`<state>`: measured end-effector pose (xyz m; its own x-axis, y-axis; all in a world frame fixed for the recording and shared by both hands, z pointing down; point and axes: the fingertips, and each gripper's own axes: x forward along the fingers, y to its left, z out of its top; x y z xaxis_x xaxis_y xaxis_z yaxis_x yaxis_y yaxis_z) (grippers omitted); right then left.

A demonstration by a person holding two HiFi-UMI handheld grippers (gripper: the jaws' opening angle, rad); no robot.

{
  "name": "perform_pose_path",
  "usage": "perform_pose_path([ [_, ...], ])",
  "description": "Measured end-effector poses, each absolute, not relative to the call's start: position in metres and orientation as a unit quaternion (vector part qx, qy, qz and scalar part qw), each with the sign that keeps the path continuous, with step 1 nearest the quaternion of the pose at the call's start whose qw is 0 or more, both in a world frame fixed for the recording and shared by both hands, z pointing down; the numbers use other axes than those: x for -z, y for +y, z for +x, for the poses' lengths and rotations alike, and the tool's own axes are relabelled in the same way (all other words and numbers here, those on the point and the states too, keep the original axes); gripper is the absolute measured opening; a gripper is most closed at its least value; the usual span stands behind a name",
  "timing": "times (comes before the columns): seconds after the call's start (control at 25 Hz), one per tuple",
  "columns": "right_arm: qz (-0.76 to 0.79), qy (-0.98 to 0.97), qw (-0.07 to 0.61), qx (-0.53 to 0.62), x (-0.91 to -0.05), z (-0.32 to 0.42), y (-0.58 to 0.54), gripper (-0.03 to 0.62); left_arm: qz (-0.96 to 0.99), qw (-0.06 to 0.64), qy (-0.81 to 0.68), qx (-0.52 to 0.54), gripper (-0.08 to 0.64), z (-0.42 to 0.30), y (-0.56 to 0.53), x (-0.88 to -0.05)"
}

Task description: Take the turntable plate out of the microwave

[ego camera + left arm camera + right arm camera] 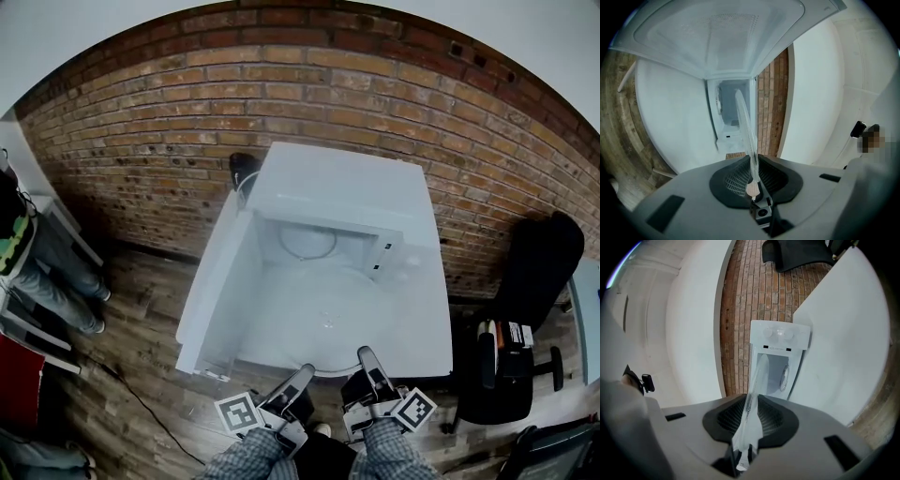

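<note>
- The plate [319, 314] is a clear glass disc, so see-through in the head view that only its pale rim and a few glints give it away.
- It sits level at the mouth of the white microwave [352, 187], with its near edge sticking out past the front towards the person.
- The left gripper [298, 380] is clamped on that near edge, and the right gripper [367, 367] is clamped on it just beside the left one.
- How much of the far side of the plate is inside the microwave cannot be made out (the glass melts into the white floor of the oven).
- Behind it in the oven lies a thin ring [307, 258].
- In each gripper view the plate [747, 136] shows edge-on as a thin glassy blade between the dark pads, which the head view does not show.
- Only the right gripper view shows the knobs [778, 333] on the front panel, and the plate [753, 399] runs towards the opening below them.
- The door [211, 291] hangs open at the left, and a brick wall [187, 122] stands behind.
</note>
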<state>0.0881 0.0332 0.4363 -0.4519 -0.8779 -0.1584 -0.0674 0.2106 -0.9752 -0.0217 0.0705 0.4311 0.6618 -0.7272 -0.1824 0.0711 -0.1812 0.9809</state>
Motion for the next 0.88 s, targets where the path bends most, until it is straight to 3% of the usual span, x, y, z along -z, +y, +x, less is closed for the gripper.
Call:
perform_pose_path([
  [0.88,-0.342,0.676,0.384,0.529,-0.443,0.094,0.019,0.083,0.692,0.589,-0.251,0.333,0.048,-0.015,0.058,-0.434],
])
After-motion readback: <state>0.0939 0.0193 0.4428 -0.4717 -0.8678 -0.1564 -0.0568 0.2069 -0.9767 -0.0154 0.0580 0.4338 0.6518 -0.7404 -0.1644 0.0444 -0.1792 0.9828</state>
